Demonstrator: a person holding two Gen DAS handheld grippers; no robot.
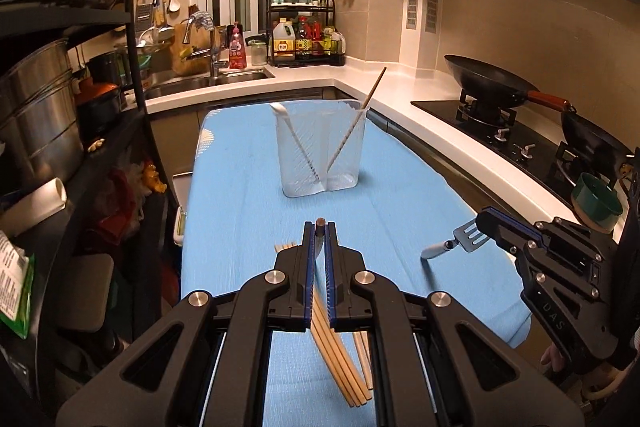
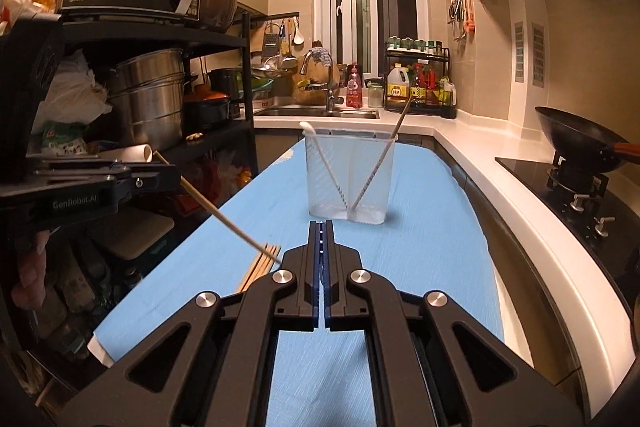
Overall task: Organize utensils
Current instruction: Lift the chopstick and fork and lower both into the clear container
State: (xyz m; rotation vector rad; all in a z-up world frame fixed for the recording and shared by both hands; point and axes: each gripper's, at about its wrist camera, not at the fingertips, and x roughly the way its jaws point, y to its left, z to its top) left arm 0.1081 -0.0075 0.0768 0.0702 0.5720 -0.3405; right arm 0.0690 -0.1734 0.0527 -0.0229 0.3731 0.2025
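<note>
Chopsticks [image 1: 340, 351] lay bundled on the blue cloth [image 1: 240, 187] at six o'clock from the clear holder [image 1: 322, 147], which kept a white utensil [image 1: 294, 139] and one chopstick [image 1: 362, 119] leaning apart. The left gripper [image 1: 319, 227] was clamped on a single chopstick [image 2: 216, 215]. At three o'clock, the right gripper [image 2: 321, 227] pinched a small slotted spatula [image 1: 470, 237], its jaws narrow.

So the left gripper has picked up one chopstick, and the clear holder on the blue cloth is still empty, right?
Not quite. The left gripper does grip one chopstick, but the clear holder on the blue cloth is not empty: the left wrist view shows a chopstick and a white utensil leaning inside it.
</note>
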